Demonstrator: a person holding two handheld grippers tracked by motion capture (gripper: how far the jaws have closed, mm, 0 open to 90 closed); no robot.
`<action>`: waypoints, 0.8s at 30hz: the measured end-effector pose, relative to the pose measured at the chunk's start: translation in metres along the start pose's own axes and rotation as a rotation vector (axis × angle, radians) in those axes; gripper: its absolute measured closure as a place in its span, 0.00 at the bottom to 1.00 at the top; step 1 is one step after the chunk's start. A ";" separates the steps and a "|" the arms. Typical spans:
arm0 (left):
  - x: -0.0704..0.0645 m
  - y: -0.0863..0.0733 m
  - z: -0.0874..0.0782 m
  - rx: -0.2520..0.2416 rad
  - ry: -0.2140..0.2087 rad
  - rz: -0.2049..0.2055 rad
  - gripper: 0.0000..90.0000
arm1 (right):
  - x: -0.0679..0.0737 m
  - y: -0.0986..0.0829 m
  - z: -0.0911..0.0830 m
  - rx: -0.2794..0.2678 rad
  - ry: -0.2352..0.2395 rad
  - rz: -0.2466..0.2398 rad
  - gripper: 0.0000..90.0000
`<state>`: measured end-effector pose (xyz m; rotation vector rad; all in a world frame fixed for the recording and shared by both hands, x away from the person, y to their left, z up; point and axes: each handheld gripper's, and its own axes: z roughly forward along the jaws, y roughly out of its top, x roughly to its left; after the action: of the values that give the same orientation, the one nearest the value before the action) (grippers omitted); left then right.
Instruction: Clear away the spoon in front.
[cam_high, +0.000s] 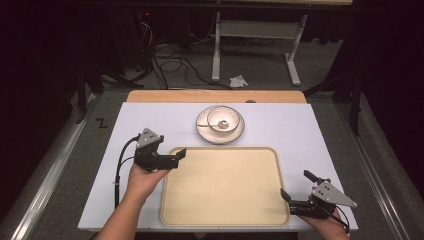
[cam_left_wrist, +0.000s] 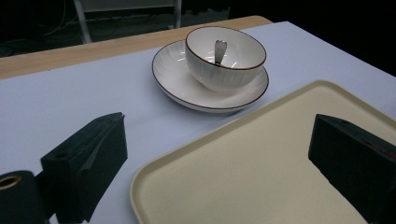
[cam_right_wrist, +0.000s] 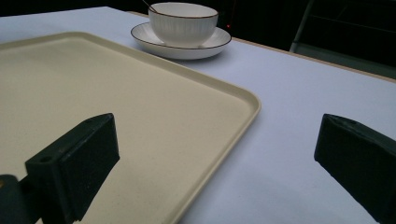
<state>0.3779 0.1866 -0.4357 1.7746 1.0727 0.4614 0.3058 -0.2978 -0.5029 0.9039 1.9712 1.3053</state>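
A person's left gripper (cam_high: 176, 156) and right gripper (cam_high: 290, 199), jaws spread wide and empty, flanked the beige tray (cam_high: 225, 186) at its far-left and near-right corners. The tray lay flat and bare on the white table (cam_high: 300, 130). Just beyond it, untouched, sat a bowl (cam_high: 223, 120) with a spoon (cam_left_wrist: 219, 50) on its saucer (cam_high: 205, 131). By the look of it, nothing had yet been gripped or loaded.

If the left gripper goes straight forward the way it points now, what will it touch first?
Probably the plate with the bowl on it. The left gripper, jaws open, points at them over the tray's corner. Its height is unclear, so the right jaw might graze the tray first.
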 end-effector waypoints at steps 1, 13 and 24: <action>-0.001 0.002 0.002 0.005 -0.001 0.002 0.06 | 0.000 0.000 0.000 0.000 0.000 0.004 0.01; -0.007 0.019 0.027 0.030 -0.019 0.007 0.09 | 0.001 0.000 0.000 0.002 0.005 -0.005 0.01; -0.006 0.034 0.050 0.047 -0.024 -0.009 0.12 | 0.001 0.001 0.000 -0.003 0.006 -0.003 0.01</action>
<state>0.4257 0.1495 -0.4275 1.8116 1.0826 0.4112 0.3056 -0.2969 -0.5026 0.8965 1.9745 1.3102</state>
